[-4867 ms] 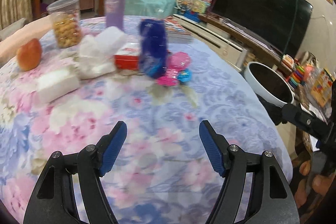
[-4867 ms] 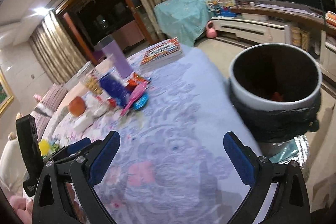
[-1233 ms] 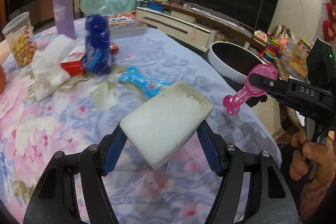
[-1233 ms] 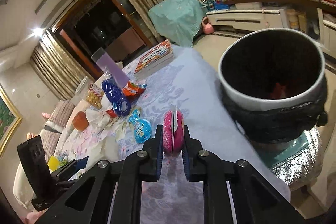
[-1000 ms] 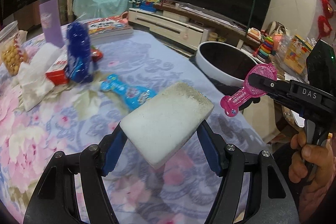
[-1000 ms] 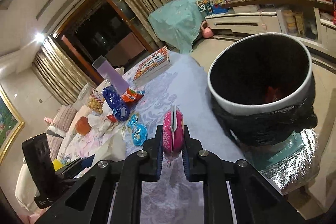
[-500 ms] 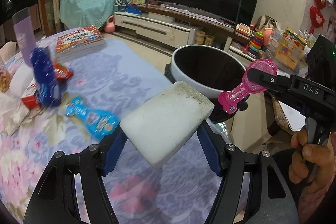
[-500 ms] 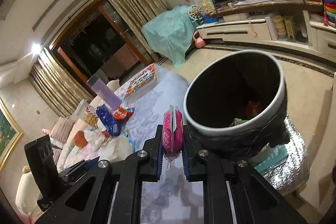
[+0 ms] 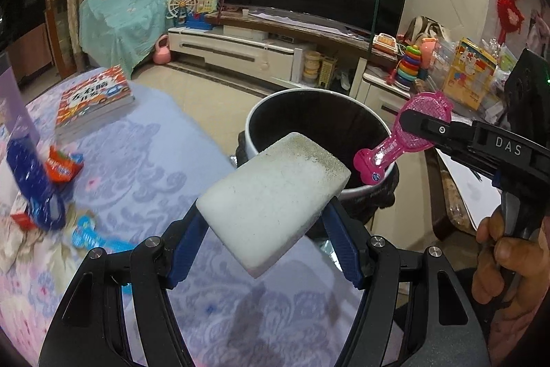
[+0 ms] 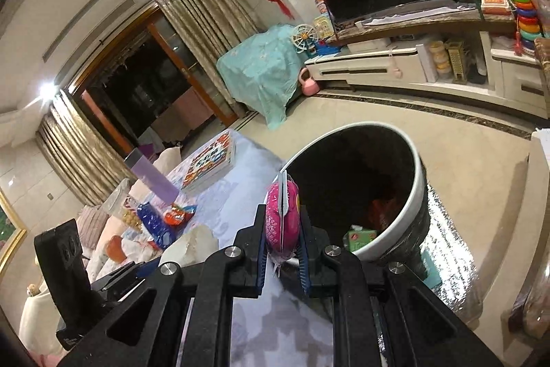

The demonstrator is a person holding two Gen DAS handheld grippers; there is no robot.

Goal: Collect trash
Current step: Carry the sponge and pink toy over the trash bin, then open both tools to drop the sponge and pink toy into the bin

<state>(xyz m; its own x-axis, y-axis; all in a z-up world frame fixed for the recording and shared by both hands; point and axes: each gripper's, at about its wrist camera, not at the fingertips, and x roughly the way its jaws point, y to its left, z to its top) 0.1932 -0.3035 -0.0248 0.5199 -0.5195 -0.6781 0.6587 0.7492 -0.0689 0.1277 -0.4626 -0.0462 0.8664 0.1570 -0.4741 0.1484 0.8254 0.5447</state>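
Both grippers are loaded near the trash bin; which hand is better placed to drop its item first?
Probably the right. The right gripper holds the pink wrapper at the trash bin rim, over its opening. The left gripper, clamping the white sponge, appears short of the bin.

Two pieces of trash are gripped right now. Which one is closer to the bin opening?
The pink packet in the right gripper: its tip overlaps the bin rim. The white sponge in the left gripper sits short of it.

Gripped white sponge (image 9: 275, 195), pink packet (image 9: 402, 140), beside bin (image 9: 347, 191)
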